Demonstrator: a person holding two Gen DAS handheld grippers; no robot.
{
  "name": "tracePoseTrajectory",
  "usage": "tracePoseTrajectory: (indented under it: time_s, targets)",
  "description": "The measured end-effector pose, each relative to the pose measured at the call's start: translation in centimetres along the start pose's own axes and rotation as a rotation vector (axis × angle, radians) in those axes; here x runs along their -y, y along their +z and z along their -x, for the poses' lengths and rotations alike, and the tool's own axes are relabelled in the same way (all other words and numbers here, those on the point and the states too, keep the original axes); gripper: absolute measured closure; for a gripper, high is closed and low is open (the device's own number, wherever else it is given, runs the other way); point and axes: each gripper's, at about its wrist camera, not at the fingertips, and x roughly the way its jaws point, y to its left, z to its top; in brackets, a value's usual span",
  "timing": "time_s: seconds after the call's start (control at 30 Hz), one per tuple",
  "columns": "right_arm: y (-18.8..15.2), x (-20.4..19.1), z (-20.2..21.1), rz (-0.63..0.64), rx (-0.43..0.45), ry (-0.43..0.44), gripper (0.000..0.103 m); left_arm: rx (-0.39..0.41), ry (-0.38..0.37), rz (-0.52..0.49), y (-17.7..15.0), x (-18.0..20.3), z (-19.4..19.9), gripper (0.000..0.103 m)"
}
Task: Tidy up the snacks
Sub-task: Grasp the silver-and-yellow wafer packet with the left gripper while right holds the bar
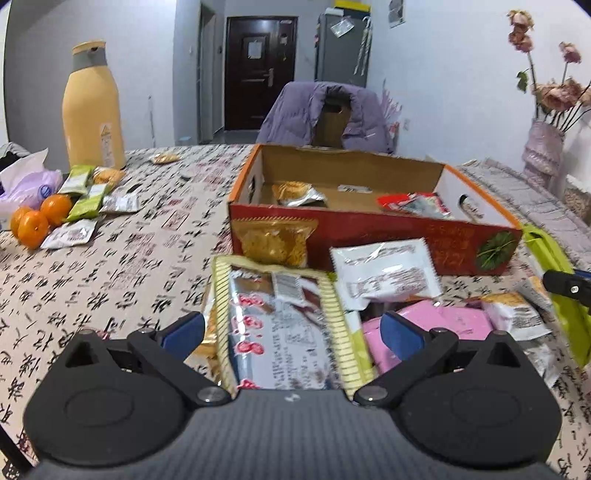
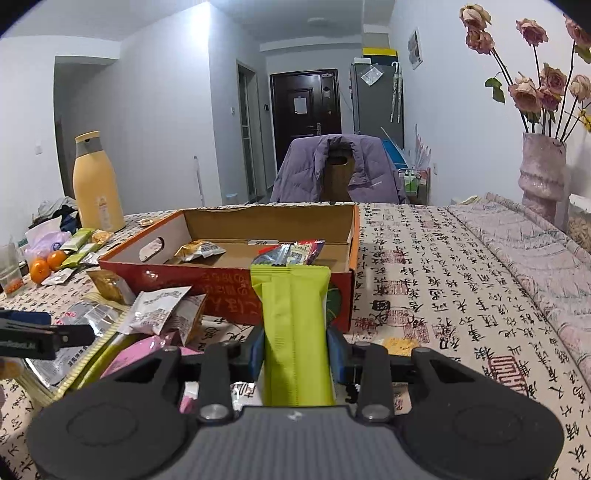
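1. Snacks lie heaped on the table before the red box — left wrist view: left gripper spread wide above a striped packet, grasping nothing.
2. Right wrist view: right gripper clenched on a green snack bar, upright, near the box's front wall.

1. Cool, even indoor light; the ceiling glows brightest.
2. Glare shines off the foil packet.
3. Fisheye bends the walls; corners go black.
4. Slight blur softens close objects.
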Motion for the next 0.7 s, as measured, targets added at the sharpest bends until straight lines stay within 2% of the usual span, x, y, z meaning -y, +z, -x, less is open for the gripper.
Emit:
tracePoseTrajectory:
  time_s: [0.07, 0.13, 0.27, 0.33, 0.57, 0.63, 0.7]
  targets:
    - [-0.1, 0.0, -0.1, -0.002, -0.001, 0.002, 0.069, -0.019, 0.002, -0.009, -0.2, 0.0, -0.1, 0.003]
    - [-0.1, 0.1, 0.0, -0.004, 0.002, 0.003, 0.069, -0.039, -0.002, -0.029, -0.5, 0.0, -0.1, 0.022]
    - [-0.3, 0.1, 0.0, -0.013, 0.004, 0.005, 0.069, -0.059, -0.018, -0.033, -1.0, -0.1, -0.3, 0.035]
    - [-0.3, 0.1, -0.1, -0.014, 0.0, 0.005, 0.069, -0.054, -0.028, -0.033, -1.0, -0.1, -0.1, 0.047]
    - [-0.2, 0.0, 0.2, -0.018, 0.009, 0.006, 0.069, -0.023, -0.062, -0.031, -1.0, -0.4, 0.9, 0.061]
    - [-0.2, 0.0, 0.3, -0.018, 0.013, 0.009, 0.069, -0.007, -0.069, -0.037, -0.9, -0.4, 1.3, 0.07]
    - [-0.2, -0.1, 0.5, -0.016, 0.019, 0.013, 0.069, 0.016, -0.078, -0.046, -0.7, -0.4, 1.8, 0.073]
